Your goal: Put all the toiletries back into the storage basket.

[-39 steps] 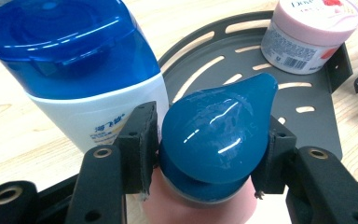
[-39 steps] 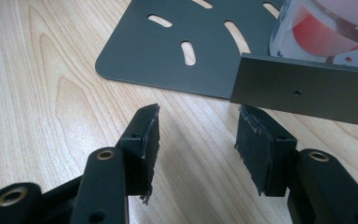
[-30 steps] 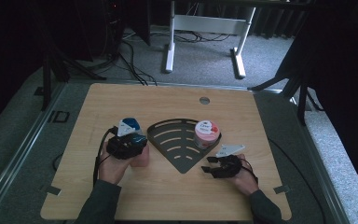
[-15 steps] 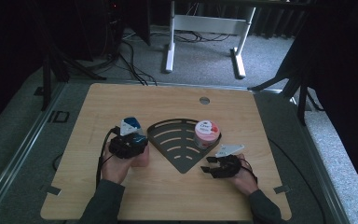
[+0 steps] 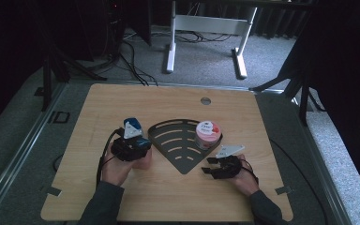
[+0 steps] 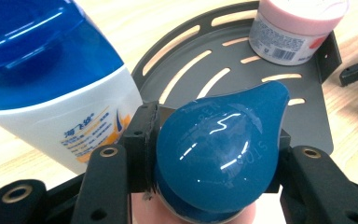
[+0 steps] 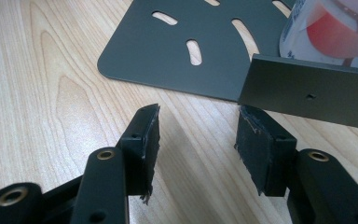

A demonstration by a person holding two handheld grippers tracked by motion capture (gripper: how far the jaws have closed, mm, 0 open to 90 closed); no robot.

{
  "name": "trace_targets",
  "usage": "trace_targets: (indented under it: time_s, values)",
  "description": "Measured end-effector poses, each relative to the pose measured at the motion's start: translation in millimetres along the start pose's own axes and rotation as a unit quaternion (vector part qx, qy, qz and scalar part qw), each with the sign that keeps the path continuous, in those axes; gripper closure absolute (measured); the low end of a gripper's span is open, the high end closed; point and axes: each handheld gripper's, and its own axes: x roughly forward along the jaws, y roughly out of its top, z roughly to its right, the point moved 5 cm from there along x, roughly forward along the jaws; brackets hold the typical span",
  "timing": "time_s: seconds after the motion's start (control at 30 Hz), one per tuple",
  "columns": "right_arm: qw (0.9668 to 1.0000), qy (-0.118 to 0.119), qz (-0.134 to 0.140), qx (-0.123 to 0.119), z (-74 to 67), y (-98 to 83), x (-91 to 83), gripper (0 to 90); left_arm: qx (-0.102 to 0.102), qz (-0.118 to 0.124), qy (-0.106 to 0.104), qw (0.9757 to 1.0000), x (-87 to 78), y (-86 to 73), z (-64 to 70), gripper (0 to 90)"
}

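Table (image 5: 168, 101) edge clear; left tool (image 6: 214, 154) grips bottle cap (image 6: 221, 149) beside rack (image 5: 168, 140).

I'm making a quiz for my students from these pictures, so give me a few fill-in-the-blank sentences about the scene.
1. The left gripper is shut on a bottle's blue ____.
2. The pink jar stands on the dark slotted ____.
3. Nothing sits between the pads of the ____ gripper.
4. The tray lies on a ____ table.

Missing words: cap; tray; right; wooden
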Motion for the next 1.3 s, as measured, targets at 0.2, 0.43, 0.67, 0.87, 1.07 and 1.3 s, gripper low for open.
trace_targets:
  time_s: [0.2, 0.43, 0.67, 0.87, 1.07, 1.3]
  values:
    - [1.0000, 0.001, -0.001, -0.001, 0.0, 0.1, 1.3, 49.1, 0.013, -0.002, -0.003, 0.9999, -0.9, 0.2, 1.7, 52.4]
    - [1.0000, 0.002, -0.002, -0.001, 0.0, 0.1, 1.9, 49.1, 0.027, -0.003, -0.018, 0.9995, -1.2, 0.2, 6.3, 52.5]
    - [1.0000, 0.004, -0.003, -0.001, -0.2, 0.2, 2.9, 49.1, 0.017, 0.003, -0.021, 0.9996, -0.5, -0.9, 4.0, 52.4]
    - [1.0000, 0.004, -0.002, 0.000, -0.1, 0.2, 2.9, 49.1, -0.005, 0.008, -0.010, 0.9999, 0.5, -1.9, 1.1, 52.1]
    - [1.0000, 0.004, -0.002, 0.000, -0.5, 0.3, 3.0, 49.0, -0.033, 0.020, 0.008, 0.9992, 2.4, -2.2, 3.6, 50.2]
    - [1.0000, 0.005, -0.002, -0.001, -0.6, 0.2, 3.1, 49.0, -0.072, 0.028, 0.027, 0.9967, 3.9, -0.3, 4.0, 51.6]
